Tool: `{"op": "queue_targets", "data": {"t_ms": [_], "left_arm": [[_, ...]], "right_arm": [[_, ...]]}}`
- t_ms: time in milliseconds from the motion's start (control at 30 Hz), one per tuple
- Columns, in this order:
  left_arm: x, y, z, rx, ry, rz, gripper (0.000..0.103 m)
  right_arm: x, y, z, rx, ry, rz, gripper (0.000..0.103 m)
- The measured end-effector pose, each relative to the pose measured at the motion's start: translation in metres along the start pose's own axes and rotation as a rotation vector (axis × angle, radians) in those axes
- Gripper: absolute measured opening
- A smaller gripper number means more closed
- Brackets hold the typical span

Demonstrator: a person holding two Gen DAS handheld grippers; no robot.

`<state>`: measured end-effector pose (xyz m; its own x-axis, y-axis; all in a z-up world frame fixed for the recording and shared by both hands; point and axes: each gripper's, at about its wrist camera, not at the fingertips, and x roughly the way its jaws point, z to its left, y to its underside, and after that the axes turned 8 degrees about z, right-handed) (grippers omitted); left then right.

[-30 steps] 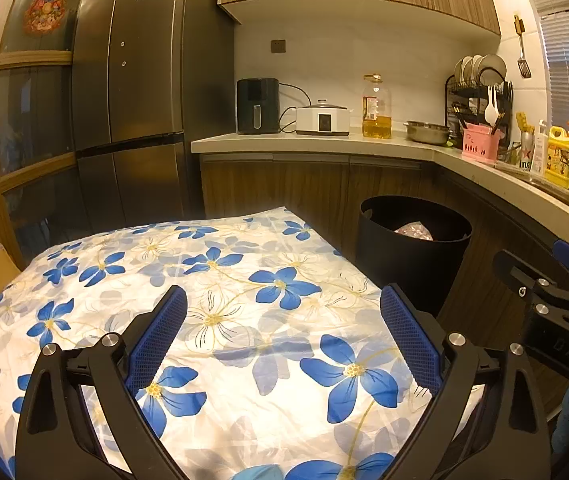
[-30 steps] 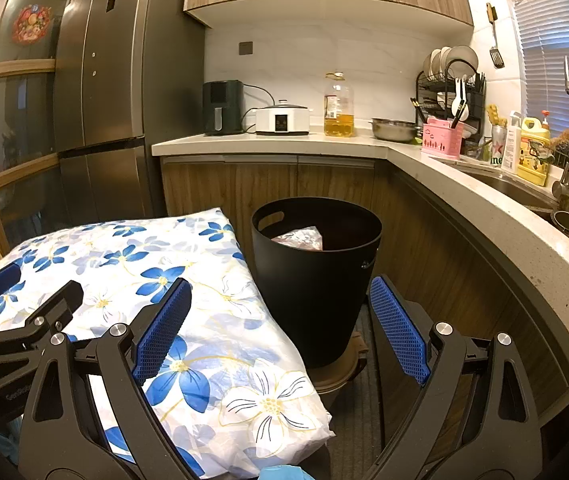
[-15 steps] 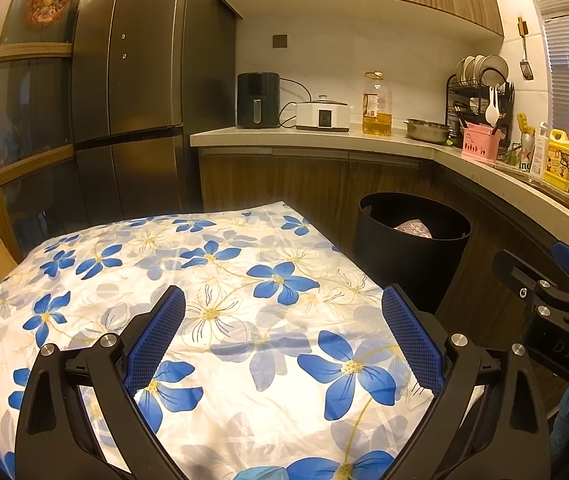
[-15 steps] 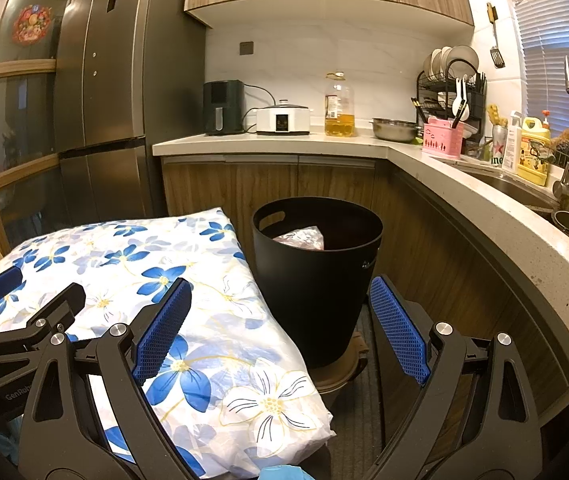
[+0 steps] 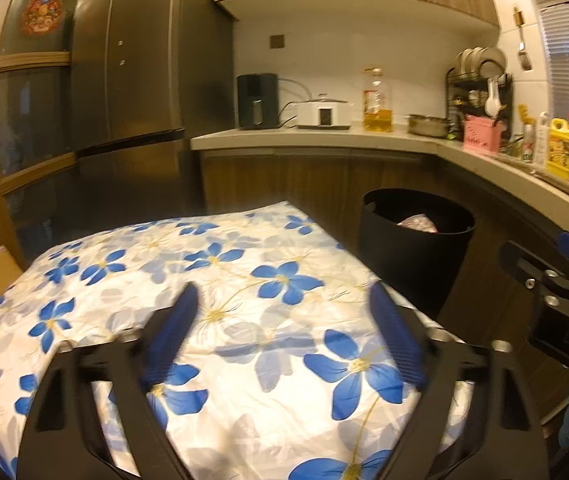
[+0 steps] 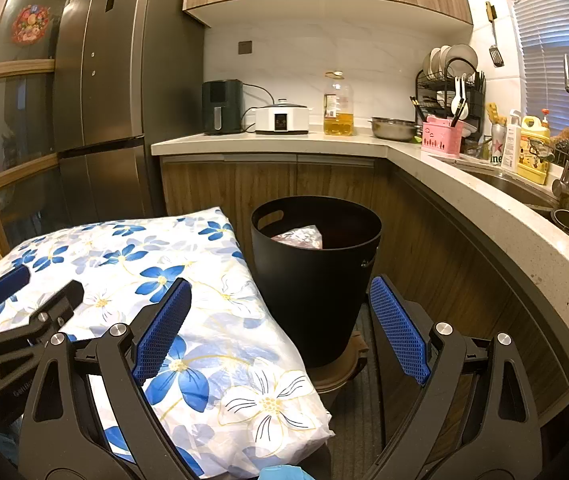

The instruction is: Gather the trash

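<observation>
I hold both grippers, left (image 5: pixel 280 332) and right (image 6: pixel 280 320), with jaws spread and empty over a flowered cloth (image 6: pixel 132 256) in a kitchen. The black bin (image 6: pixel 316 280) stands just beside it below the counter (image 6: pixel 484 216), a wrapped bundle (image 6: pixel 300 237) inside.

Black bin (image 6: pixel 316 276) mouth open above — floral cushion (image 6: pixel 172 292) crowds its left, curved bench (image 6: pixel 524 240) hems right.

We see our left gripper (image 5: pixel 284 328), blurred, jaws apart over the floral cloth (image 5: pixel 244 280); right of it stands the black bin (image 5: pixel 412 256) with 1 bag (image 5: pixel 418 224) inside.
</observation>
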<state>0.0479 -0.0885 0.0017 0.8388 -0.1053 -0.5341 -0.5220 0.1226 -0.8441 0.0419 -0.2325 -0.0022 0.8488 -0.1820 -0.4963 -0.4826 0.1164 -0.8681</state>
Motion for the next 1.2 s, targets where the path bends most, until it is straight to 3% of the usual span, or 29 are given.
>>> {"op": "queue_targets", "data": {"t_ms": [1067, 1200], "left_arm": [[0.0041, 0.0019, 0.0025, -0.027, 0.008, 0.040, 0.094], [0.0047, 0.0021, 0.0036, -0.024, 0.010, 0.034, 0.078]], "right_arm": [[0.0001, -0.0002, 0.0009, 0.000, 0.005, -0.005, 0.090], [0.0001, -0.0006, 0.0006, 0.001, 0.006, -0.003, 0.090]]}}
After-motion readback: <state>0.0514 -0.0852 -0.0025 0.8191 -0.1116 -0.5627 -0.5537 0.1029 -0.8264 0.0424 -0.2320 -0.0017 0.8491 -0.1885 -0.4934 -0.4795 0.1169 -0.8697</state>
